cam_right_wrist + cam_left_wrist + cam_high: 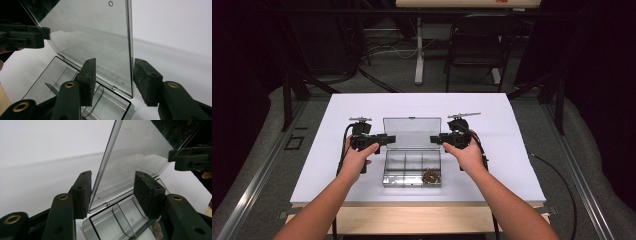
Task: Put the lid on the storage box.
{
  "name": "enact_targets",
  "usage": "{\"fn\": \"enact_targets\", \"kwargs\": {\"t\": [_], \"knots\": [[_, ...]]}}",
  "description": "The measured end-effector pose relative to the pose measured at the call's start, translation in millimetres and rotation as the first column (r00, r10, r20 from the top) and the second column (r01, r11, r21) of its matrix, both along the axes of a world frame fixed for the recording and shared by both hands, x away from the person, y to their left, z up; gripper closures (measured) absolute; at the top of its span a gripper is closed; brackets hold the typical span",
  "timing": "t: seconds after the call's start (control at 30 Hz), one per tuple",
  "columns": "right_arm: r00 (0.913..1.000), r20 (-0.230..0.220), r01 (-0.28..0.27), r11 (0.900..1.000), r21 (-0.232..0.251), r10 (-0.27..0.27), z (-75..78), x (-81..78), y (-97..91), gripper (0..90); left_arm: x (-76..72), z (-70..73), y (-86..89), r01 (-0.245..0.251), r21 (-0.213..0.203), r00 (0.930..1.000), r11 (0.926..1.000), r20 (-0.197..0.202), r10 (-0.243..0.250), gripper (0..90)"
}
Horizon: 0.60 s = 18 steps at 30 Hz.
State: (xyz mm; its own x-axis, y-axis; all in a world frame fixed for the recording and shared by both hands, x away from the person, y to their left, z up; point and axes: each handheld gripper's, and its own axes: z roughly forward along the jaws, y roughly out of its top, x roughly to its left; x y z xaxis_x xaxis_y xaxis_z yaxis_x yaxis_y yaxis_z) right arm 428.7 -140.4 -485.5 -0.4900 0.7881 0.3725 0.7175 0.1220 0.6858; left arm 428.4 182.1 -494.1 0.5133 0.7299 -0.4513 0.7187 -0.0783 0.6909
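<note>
The lid (411, 132) stands upright between both grippers. Left hand-held gripper (112, 192) and right hand-held gripper (113, 81) each straddle 1 side edge, jaws released, pads not pressing.

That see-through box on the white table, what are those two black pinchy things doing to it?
A person holds a gripper in each hand beside the clear box. Its lid stands upright and open. The left gripper and the right gripper each have one side edge of the lid between their open jaws, without squeezing it. Small brownish bits sit in the box's front right compartment.
</note>
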Motion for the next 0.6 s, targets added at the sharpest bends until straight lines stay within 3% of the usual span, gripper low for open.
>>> {"fn": "enact_targets", "kwargs": {"t": [0.6], "knots": [[0.9999, 0.008, -0.008, 1.0000, -0.001, 0.008, 1.0, -5.1, 0.3, 53.6, -6.5, 17.9, 2.4, 0.017, -0.003, 0.9988, 0.9999, 0.045, -0.017, 50.2]]}}
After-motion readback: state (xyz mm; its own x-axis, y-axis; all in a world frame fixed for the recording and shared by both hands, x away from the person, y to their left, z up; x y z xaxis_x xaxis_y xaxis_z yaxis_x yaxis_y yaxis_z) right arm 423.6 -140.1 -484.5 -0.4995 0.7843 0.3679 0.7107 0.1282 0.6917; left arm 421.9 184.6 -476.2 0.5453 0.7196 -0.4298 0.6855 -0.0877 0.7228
